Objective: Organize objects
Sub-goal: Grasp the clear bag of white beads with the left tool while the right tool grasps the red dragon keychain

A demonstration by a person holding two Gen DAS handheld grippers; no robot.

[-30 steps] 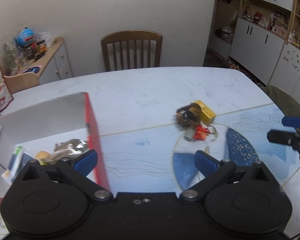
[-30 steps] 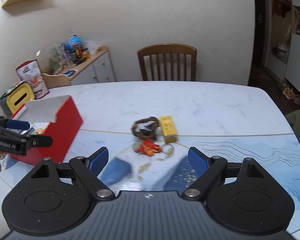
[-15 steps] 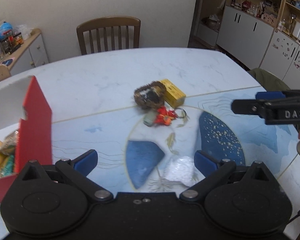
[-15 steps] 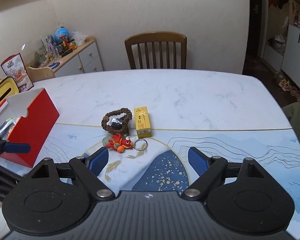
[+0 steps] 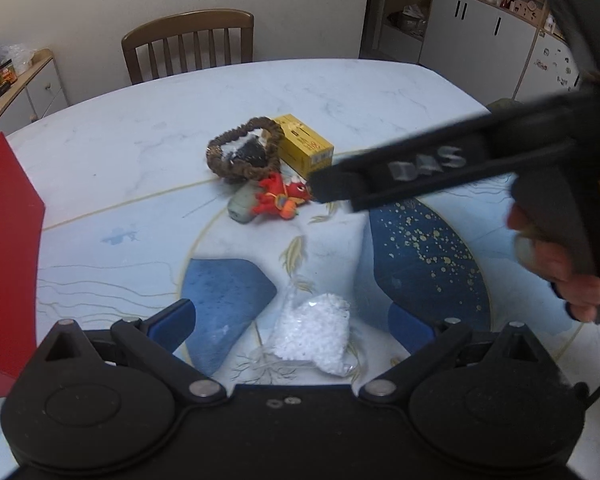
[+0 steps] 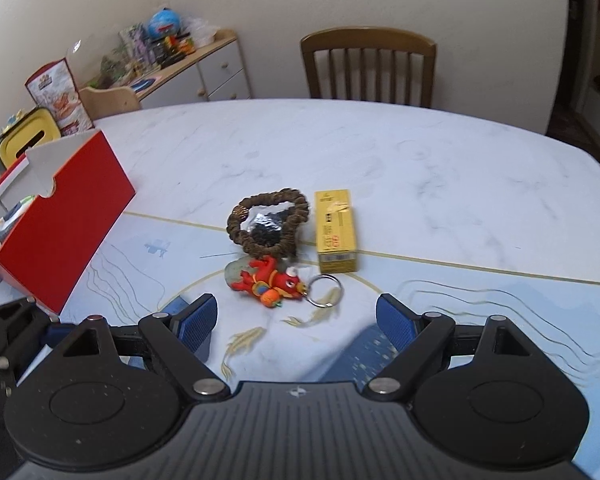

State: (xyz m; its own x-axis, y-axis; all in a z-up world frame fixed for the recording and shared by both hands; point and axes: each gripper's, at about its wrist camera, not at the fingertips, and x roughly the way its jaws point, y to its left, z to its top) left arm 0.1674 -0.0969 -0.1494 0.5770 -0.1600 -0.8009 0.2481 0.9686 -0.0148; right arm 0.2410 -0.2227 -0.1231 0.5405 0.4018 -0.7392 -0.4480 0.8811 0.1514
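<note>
From the left wrist, the left gripper point(image 5: 292, 320) hangs fingers apart over the white bag point(image 5: 314, 336) near the desk's point(image 5: 340, 92) edge; from the right, the right gripper point(image 6: 296, 318), fingers apart, should descend squarely around the keychain point(image 6: 270, 280).

I am seeing a red dragon keychain point(image 6: 271, 280) lying beside a brown bead loop point(image 6: 268, 222), a yellow box point(image 6: 335, 236) lying flat, a white bead bag point(image 5: 312, 334) sitting nearer, a red box point(image 6: 60, 224) standing open at left.
</note>
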